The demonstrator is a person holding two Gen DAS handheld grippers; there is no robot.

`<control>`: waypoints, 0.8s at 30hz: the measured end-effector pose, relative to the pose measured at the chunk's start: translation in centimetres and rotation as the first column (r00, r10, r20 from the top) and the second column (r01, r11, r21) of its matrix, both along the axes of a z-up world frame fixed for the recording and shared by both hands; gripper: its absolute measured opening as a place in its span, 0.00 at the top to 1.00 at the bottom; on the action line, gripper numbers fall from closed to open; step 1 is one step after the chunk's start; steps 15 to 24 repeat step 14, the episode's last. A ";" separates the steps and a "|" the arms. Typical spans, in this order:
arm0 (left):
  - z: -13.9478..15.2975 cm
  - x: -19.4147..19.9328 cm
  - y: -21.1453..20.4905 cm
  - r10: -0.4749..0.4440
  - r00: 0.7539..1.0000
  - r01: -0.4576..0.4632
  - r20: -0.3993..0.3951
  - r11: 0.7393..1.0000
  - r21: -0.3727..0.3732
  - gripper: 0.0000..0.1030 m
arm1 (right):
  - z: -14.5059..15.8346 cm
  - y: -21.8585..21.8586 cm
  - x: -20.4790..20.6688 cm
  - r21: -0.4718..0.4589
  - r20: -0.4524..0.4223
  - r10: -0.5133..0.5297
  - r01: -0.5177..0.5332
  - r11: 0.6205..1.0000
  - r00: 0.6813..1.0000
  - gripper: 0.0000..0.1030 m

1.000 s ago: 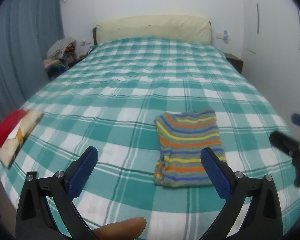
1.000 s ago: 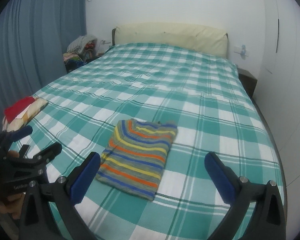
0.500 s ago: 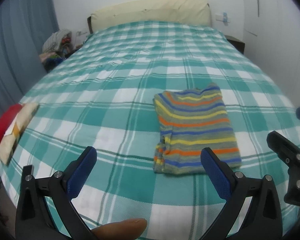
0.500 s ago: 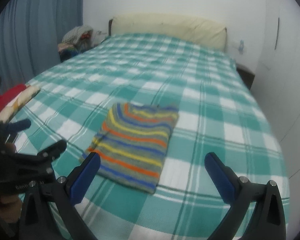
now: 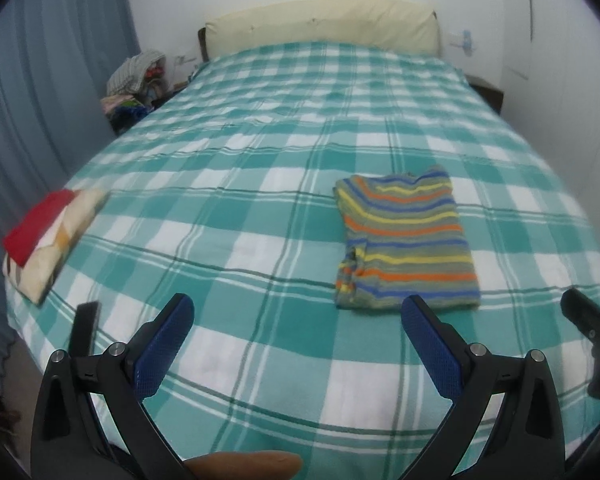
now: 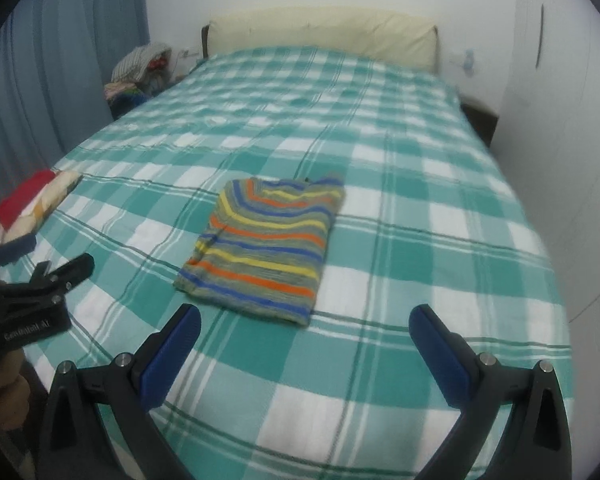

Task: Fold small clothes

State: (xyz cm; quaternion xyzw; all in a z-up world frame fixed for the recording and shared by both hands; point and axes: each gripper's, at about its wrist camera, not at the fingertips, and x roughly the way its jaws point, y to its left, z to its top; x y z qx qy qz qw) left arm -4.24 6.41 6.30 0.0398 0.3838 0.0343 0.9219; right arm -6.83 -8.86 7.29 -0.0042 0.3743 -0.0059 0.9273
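— Where's the striped garment (image 5: 406, 240) sitting?

— Folded into a neat rectangle, flat on the green-and-white checked bedspread (image 5: 260, 168). From the left gripper (image 5: 296, 316) it lies just ahead and to the right, its near edge close above the right blue pad (image 5: 430, 344) but not touching it. From the right gripper (image 6: 304, 326) it's ahead and a little left, nearer the left pad.

— And the jaws?

— Both spread wide, nothing between them; only bedspread shows in the gap (the cloth itself is a little blurred in the right wrist view).

— Anything else around?

— A second folded pile, red and cream patterned (image 5: 48, 236), lies well off to the left of both grippers near the bed's edge. Far ahead, a cream headboard cushion (image 5: 320, 28) against the wall, and a heap of clothes (image 5: 136, 80) beside the bed at far left. Blue curtains (image 5: 40, 100) hang along the left.

— Do the grippers see each other?

— Yes, each shows at the other's frame edge.
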 end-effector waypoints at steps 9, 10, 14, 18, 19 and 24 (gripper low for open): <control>-1.2 0.6 -0.4 -0.036 0.999 0.036 0.005 0.998 -0.061 0.00 | -2.0 -0.2 0.8 -0.061 0.004 -0.052 0.052 0.997 0.999 0.00; -1.2 0.6 -0.4 -0.033 0.999 0.034 0.009 0.998 -0.061 0.00 | -2.0 -0.2 0.9 -0.057 0.005 -0.051 0.051 0.997 0.999 0.00; -1.4 0.6 -0.6 -0.028 0.999 0.028 0.022 0.999 -0.040 0.00 | -2.5 0.2 0.9 -0.054 0.001 -0.037 0.037 0.998 0.999 0.00; -1.4 0.6 -0.6 -0.028 0.999 0.028 0.022 0.999 -0.040 0.00 | -2.5 0.2 0.9 -0.054 0.001 -0.037 0.037 0.998 0.999 0.00; -1.4 0.6 -0.6 -0.028 0.999 0.028 0.022 0.999 -0.040 0.00 | -2.5 0.2 0.9 -0.054 0.001 -0.037 0.037 0.998 0.999 0.00; -1.4 0.6 -0.6 -0.028 0.999 0.028 0.022 0.999 -0.040 0.00 | -2.5 0.2 0.9 -0.054 0.001 -0.037 0.037 0.998 0.999 0.00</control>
